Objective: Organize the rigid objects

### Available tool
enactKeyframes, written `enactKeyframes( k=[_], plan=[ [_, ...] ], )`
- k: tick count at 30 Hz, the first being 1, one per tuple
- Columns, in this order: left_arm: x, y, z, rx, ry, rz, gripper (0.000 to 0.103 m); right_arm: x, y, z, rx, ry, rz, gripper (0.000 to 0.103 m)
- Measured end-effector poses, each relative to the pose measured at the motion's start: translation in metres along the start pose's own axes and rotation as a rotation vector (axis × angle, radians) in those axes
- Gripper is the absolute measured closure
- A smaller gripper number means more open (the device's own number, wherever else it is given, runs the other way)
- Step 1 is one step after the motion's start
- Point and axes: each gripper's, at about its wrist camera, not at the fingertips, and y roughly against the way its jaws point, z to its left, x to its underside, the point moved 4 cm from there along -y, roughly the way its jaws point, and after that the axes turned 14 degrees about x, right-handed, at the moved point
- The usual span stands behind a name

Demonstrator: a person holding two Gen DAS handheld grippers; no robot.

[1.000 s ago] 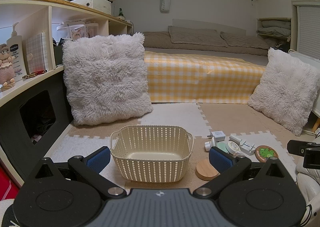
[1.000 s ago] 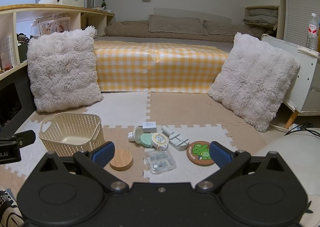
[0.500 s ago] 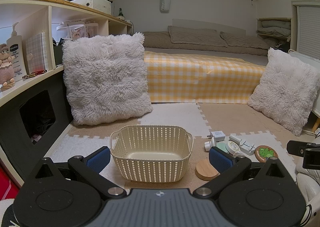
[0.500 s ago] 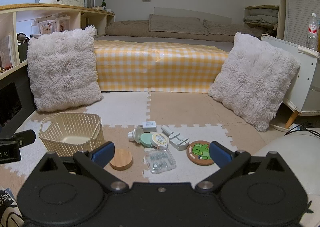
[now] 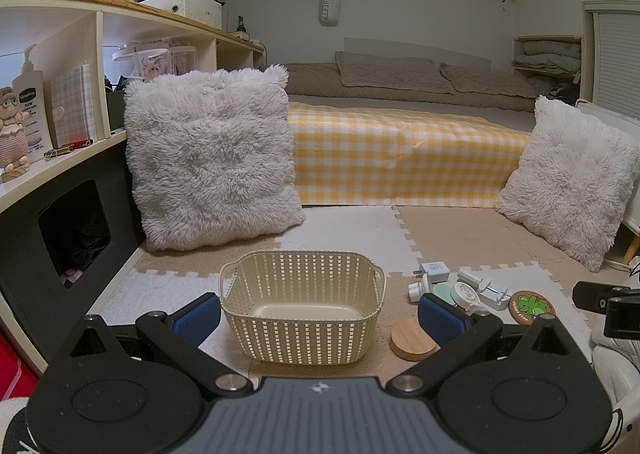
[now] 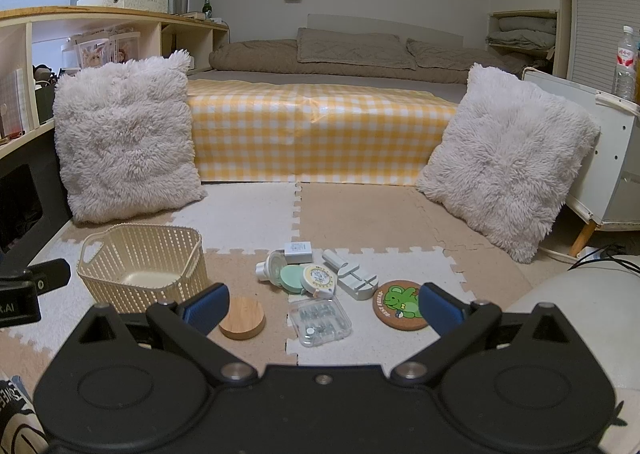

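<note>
Both grippers, left gripper (image 5: 319, 312) and right gripper (image 6: 322, 306), spread and empty; basket (image 5: 302, 308) unfilled at mat's left, wooden lid (image 6: 242, 318) nearest, presumably for first pick.

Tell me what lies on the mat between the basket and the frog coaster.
In the right wrist view, between the basket and the frog coaster lie a round wooden lid and a clear plastic case.

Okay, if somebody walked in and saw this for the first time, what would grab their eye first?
Probably the cream lattice basket, sitting empty on the foam floor mat, with a cluster of small items just to its right: a round wooden lid, a clear plastic case and a green bear coaster. Behind them, two fluffy white cushions flank a bed draped in yellow gingham. Both sets of tongs, left and right, are open and empty.
</note>
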Motion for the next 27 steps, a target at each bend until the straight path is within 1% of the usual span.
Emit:
enactKeyframes(
  k=[22,27],
  plan=[
    [-0.0003,0.0003,-0.0001,0.000,0.001,0.001,0.000,0.0004,-0.0011,-0.0002,0.001,0.001,0.002,0.001],
    [-0.0021,0.0032,-0.0025,0.009,0.010,-0.014,0.000,-0.0012,-0.0020,0.0001,-0.007,0.001,0.007,0.001]
  ],
)
